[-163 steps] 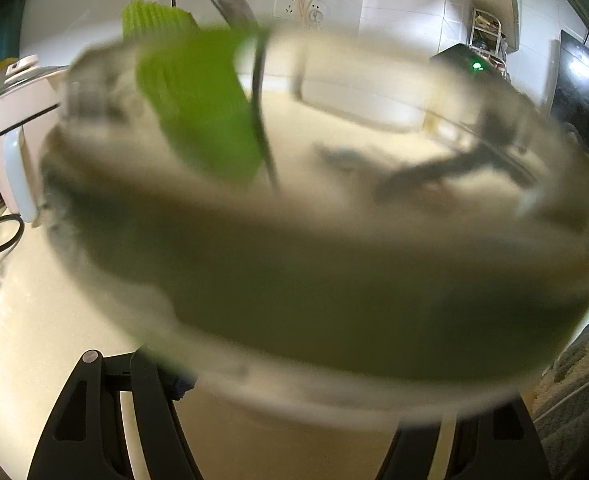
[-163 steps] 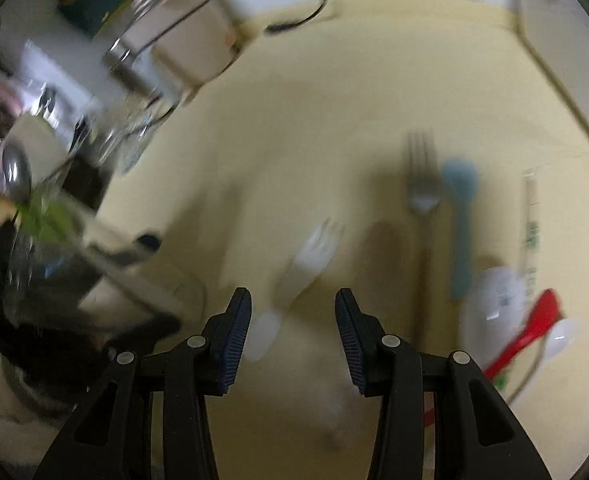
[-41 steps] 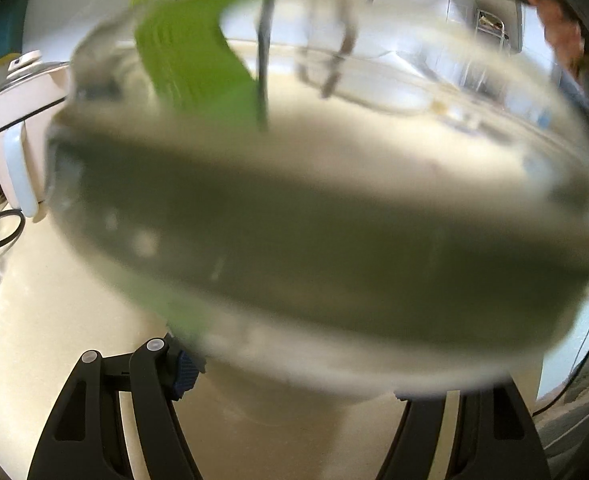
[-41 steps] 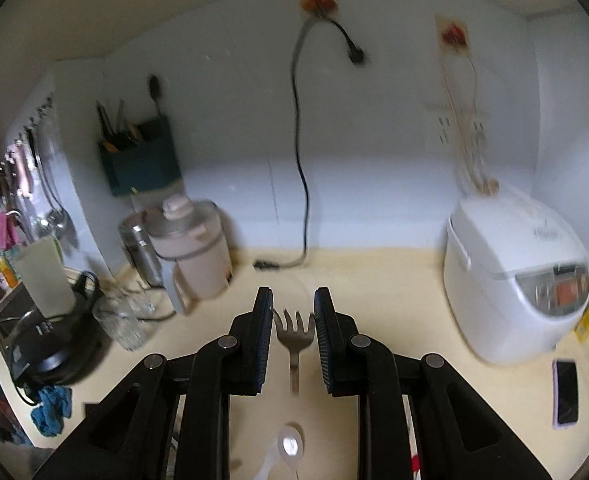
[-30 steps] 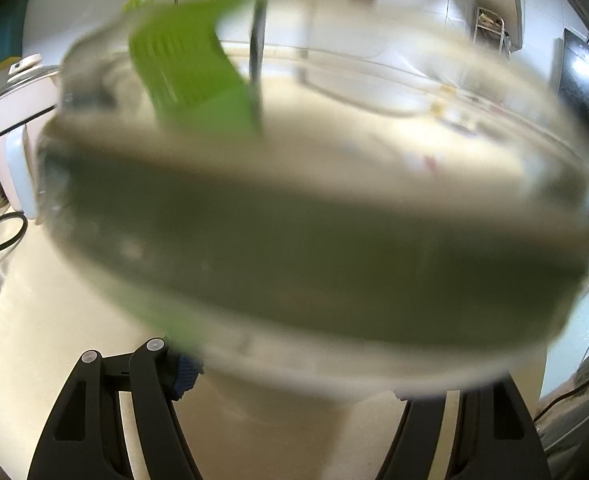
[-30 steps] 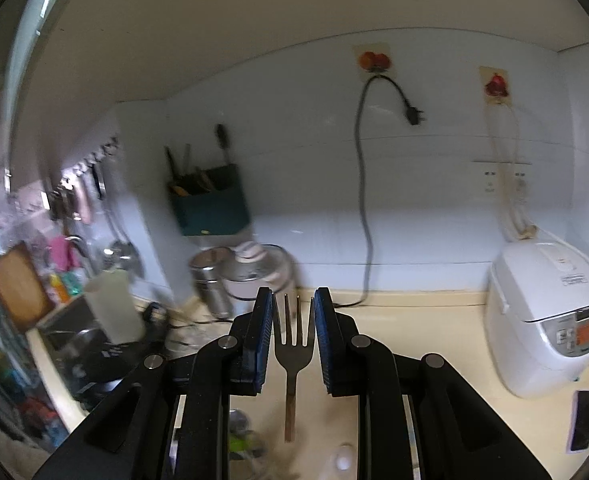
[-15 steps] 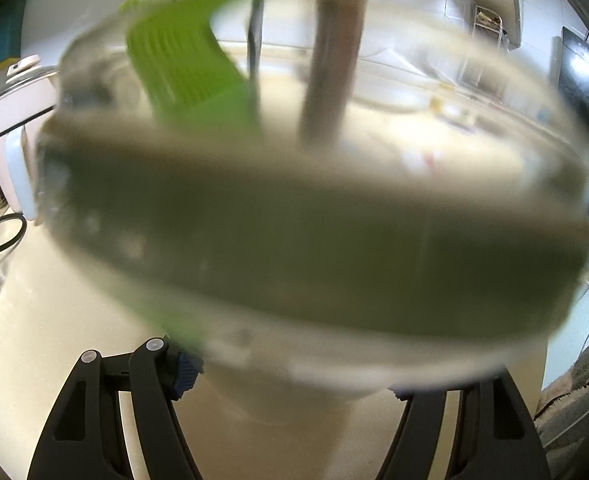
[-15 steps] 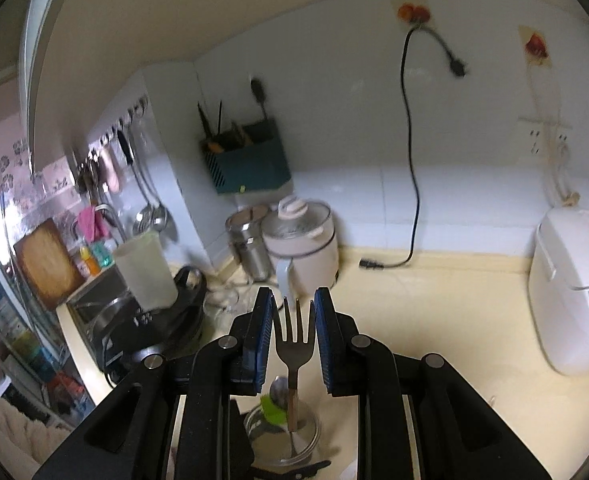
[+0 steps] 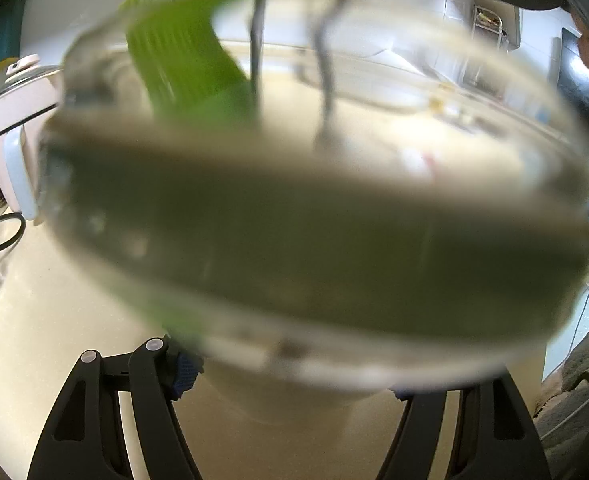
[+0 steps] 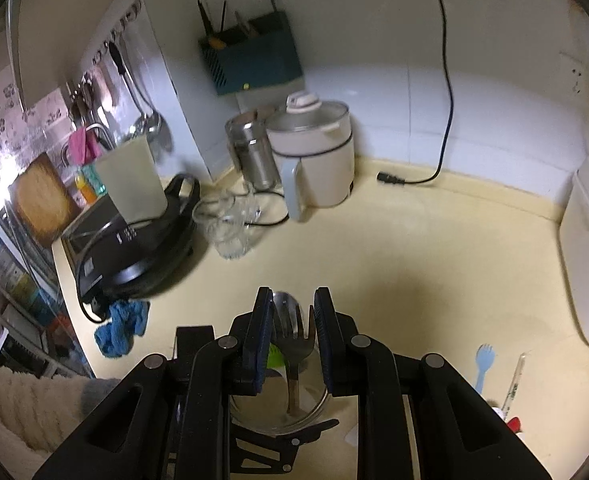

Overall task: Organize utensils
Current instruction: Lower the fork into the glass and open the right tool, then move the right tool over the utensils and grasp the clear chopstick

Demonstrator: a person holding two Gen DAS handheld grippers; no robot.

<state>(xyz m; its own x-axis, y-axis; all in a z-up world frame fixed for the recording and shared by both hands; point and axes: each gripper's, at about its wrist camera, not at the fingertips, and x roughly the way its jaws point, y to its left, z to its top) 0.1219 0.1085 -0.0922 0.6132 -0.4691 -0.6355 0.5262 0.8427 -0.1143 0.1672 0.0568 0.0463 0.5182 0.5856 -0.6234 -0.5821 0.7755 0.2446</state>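
Up close in my left wrist view, a clear glass jar (image 9: 318, 216) fills nearly everything, blurry as heck. My left tongs (image 9: 290, 380) are spread wide around its base with both pads pressed against it, so they're gripping the jar. A green brush (image 9: 182, 68) and thin metal handles poke up inside.

Over on the right wrist view, my right tongs (image 10: 293, 336) are nearly pressed together, pinching a metal fork (image 10: 294, 344) tines-up, its handle down in the jar (image 10: 278, 408) beside a spoon (image 10: 286, 304). A blue spork (image 10: 483, 364) lies on the yellow counter (image 10: 434, 272), well off to the right.
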